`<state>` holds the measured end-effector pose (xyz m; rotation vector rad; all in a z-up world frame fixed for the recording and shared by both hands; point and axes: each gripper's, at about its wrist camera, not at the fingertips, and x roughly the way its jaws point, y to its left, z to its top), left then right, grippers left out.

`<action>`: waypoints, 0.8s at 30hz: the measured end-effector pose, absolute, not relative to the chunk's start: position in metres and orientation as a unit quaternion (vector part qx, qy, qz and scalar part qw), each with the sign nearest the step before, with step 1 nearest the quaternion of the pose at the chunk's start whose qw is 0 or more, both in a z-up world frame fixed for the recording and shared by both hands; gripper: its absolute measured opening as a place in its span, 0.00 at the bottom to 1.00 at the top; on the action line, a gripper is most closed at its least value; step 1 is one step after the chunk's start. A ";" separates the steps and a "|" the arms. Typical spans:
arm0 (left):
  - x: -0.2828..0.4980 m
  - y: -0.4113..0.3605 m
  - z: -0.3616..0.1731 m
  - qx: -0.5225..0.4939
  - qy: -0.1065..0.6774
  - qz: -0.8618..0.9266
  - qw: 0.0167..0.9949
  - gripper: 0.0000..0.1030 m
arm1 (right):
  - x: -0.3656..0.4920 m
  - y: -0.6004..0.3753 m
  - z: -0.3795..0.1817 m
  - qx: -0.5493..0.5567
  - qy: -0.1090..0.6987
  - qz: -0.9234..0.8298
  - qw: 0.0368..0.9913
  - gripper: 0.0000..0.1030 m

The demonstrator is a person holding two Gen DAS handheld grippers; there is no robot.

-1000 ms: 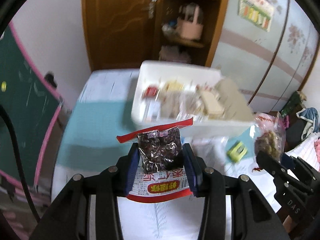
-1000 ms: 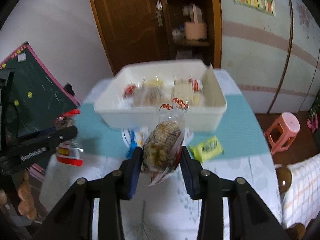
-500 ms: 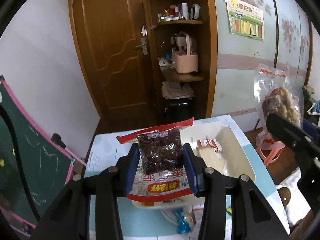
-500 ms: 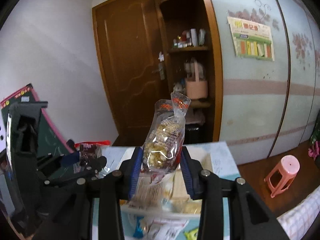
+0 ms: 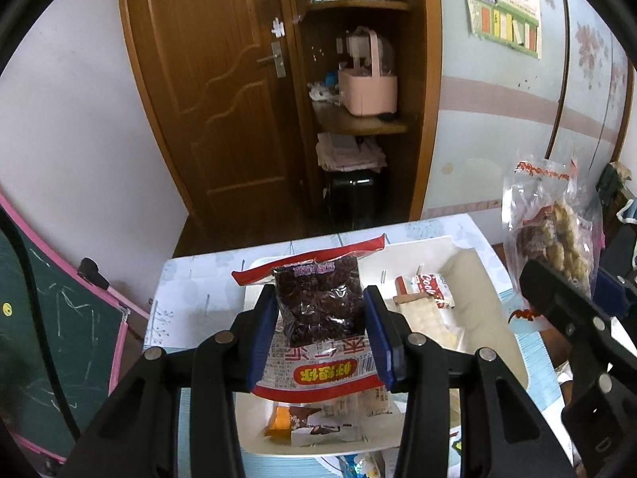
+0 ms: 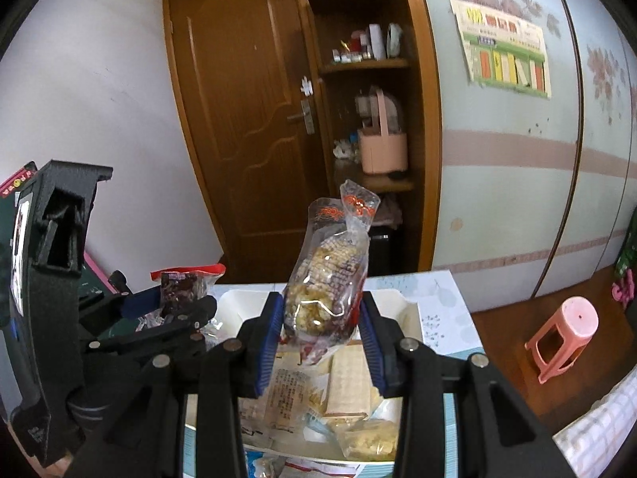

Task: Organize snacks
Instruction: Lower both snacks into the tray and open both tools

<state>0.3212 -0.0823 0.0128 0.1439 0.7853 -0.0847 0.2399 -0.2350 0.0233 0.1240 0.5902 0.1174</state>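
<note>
We've got the tabletop [image 5: 187, 302] under both tools, with the white bin [image 5: 497, 298] sitting on it right below and ahead of them. The bin's already got a bunch of snacks in it: flat cracker packs [image 6: 350, 378], a red-and-white wrapper [image 5: 430, 285], some small packets near its front edge.

Our left tool [image 5: 320, 320] is clamped on the dark bag [image 5: 318, 302], the one with dark reddish bits and a red strip along the top. The blue pads [image 5: 260, 338] squeeze it from both sides, so the jaws are only as wide as the bag. It hangs in the air over the bin's left half, upside down judging by the print.

Our right tool [image 6: 322, 322] has the clear bag [image 6: 330, 283] of pale crunchy pieces pinched the same way, pads pressing both sides, the twisted top sticking up. It's held above the bin's middle, not touching anything inside.

The two tools are side by side, near each other; from the right one we see the left tool and its bag just off to the left.
</note>
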 end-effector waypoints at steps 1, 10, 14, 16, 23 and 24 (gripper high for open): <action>0.325 -0.083 0.009 0.069 0.385 -0.041 0.919 0.41 | 0.242 -0.234 0.020 0.060 0.294 0.057 0.952 0.38; 0.352 -0.085 -0.027 0.059 0.415 -0.042 0.907 0.41 | 0.265 -0.231 -0.010 0.062 0.328 0.056 0.941 0.38; 0.365 -0.083 -0.047 0.050 0.433 -0.034 0.899 0.43 | 0.275 -0.229 -0.023 0.056 0.346 0.056 0.935 0.38; 0.372 -0.078 -0.058 0.034 0.444 -0.039 0.895 0.77 | 0.279 -0.228 -0.031 0.046 0.350 0.047 0.935 0.39; 0.385 -0.059 -0.097 0.000 0.489 -0.028 0.872 0.99 | 0.289 -0.236 -0.057 0.046 0.384 0.025 0.922 0.60; 0.385 -0.058 -0.101 -0.005 0.494 -0.029 0.869 0.99 | 0.289 -0.237 -0.058 0.047 0.385 0.024 0.921 0.60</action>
